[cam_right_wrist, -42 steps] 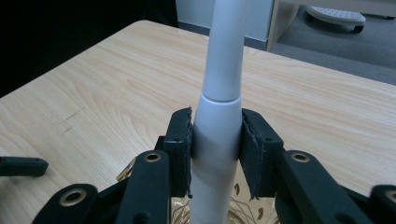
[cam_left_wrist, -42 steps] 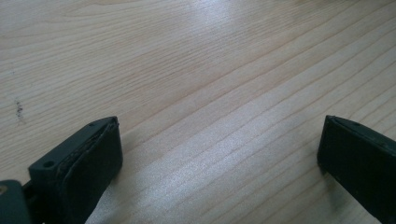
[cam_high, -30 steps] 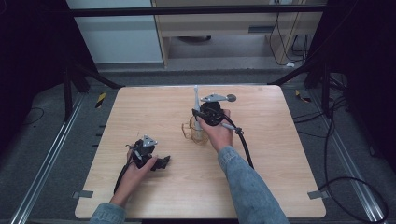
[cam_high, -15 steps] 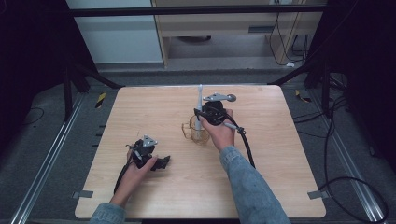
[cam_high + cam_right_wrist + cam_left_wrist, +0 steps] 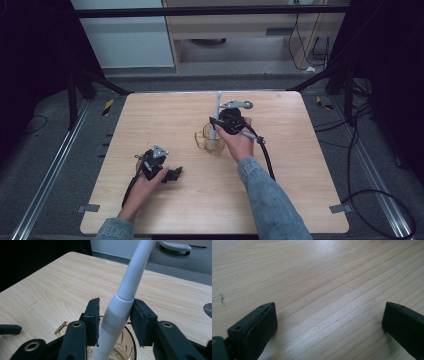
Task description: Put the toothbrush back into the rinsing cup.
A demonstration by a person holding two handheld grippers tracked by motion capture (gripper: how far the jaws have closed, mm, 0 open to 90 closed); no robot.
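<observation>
A white stick-shaped handle [image 5: 218, 106] stands almost upright in an amber glass cup [image 5: 206, 142] near the middle of the wooden table [image 5: 300, 165]. My right gripper [image 5: 216, 125] is around the handle just above the cup. In the right gripper view the handle [image 5: 117, 312] passes between the pads [image 5: 93, 317]. There is a gap at the left pad, while the handle leans against the right one. These jaws have just been opening, and the right gripper [image 5: 115, 307] is open. My left gripper [image 5: 172, 175] rests low on the table at the front left. It [image 5: 329, 322] is open over bare wood.
The cup's rim [image 5: 63, 327] shows under the right jaws. A black cable [image 5: 265, 155] trails from the right gripper towards the front. Beyond the table's far edge stand a cabinet [image 5: 225, 30] and floor cables [image 5: 360, 150]. Metal rails [image 5: 45, 180] run along the left.
The right jaws have parted around the white handle. The handle's top has shifted slightly to the right. Both hands have kept their places.
</observation>
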